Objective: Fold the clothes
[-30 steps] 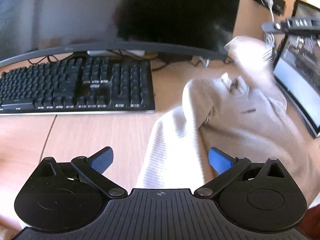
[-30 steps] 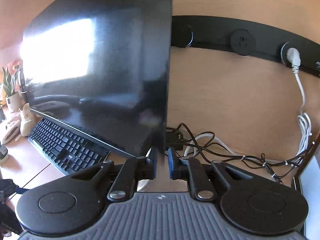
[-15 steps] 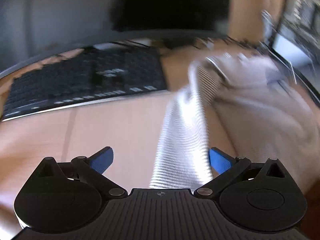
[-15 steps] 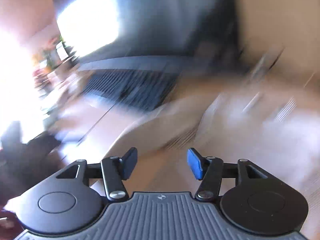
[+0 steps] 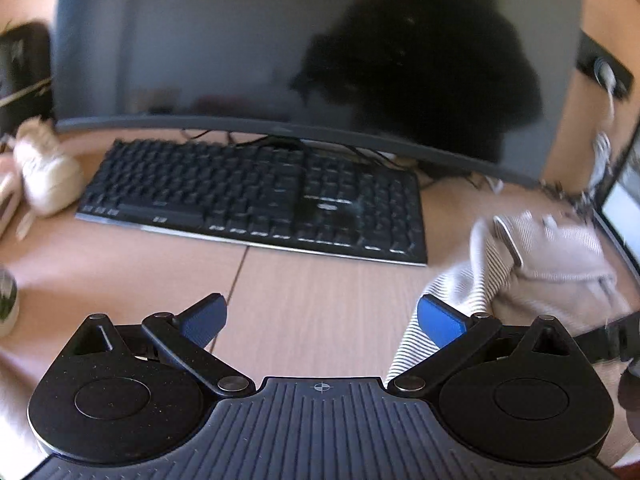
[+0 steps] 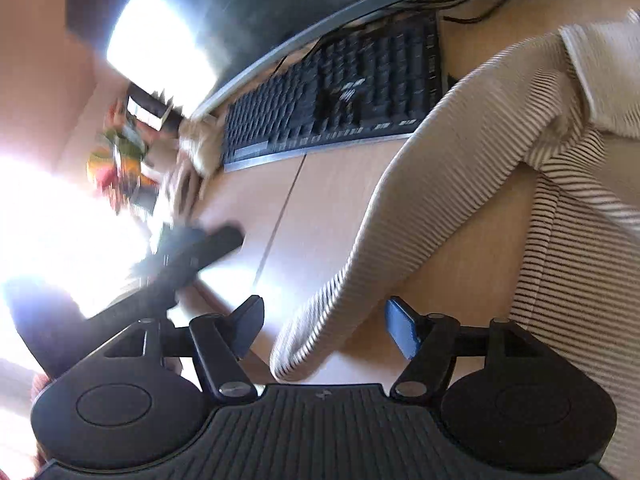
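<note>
We are holding both the left gripper and the right gripper spread apart, gripping nothing, the striped garment lying right of the keyboard, its sleeve between the right fingers.

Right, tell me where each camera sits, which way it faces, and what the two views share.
Left wrist: sits on the left gripper, level, facing the keyboard and monitor; its open blue-padded fingers show, striped garment at right.
Right wrist: sits on the right gripper, rolled sideways, facing the garment's sleeve between its open fingers.
Shared: keyboard, monitor, garment, wooden desk. A dark blurred shape, probably the other gripper, also enters each view.
</note>
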The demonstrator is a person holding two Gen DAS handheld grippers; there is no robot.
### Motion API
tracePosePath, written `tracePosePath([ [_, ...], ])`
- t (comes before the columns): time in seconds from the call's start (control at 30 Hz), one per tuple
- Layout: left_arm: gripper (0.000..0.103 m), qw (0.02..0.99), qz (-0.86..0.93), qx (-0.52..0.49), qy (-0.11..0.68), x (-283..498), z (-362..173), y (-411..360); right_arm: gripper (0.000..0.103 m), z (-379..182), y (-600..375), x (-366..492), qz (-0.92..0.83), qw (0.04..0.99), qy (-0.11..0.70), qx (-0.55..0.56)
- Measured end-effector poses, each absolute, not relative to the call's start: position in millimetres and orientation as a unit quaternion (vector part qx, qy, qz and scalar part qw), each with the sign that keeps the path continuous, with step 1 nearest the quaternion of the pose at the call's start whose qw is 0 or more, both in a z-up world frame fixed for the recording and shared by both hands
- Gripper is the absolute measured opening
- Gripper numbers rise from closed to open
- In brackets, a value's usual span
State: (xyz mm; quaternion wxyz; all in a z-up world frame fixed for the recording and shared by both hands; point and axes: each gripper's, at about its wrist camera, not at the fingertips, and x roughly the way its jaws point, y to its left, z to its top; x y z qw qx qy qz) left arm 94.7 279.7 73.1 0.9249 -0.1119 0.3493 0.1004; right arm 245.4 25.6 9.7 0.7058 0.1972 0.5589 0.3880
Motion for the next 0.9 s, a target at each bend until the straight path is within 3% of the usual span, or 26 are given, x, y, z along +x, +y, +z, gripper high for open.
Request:
tracePosePath([
  [0.17,0.103,0.922,0.108,-0.122,0.35,91.0,69.8,291.6,0.072,0.1,29.2,265.0,0.322,0.685,0.588,0.285],
  [0.33,0.103,0.926,0.112,-0.136,0.333,94.0,74.1,296.6,0.072,0.3,63.2,267.2,0.332,0.709,0.577,0.234],
  [0.4,0.103,0.928,0.113,-0.146,0.325,97.5,76.1,297.4,0.051,-2.7,78.3,263.5,0.349,0.719,0.574,0.177],
  [0.43,0.103,0.928,0.112,-0.151,0.321,99.4,76.8,297.4,0.022,-4.8,83.3,261.1,0.357,0.721,0.574,0.154],
  [0.47,0.103,0.929,0.11,-0.155,0.319,101.4,77.4,296.9,0.006,-5.5,85.2,258.0,0.365,0.721,0.575,0.131],
  [0.6,0.103,0.931,0.095,-0.162,0.314,112.5,75.4,290.1,0.005,19.1,67.6,249.5,0.389,0.76,0.517,0.066],
  [0.9,0.103,0.935,0.002,-0.125,0.331,163.6,75.6,219.9,0.004,103.1,-67.0,292.2,0.316,0.854,0.406,0.082],
])
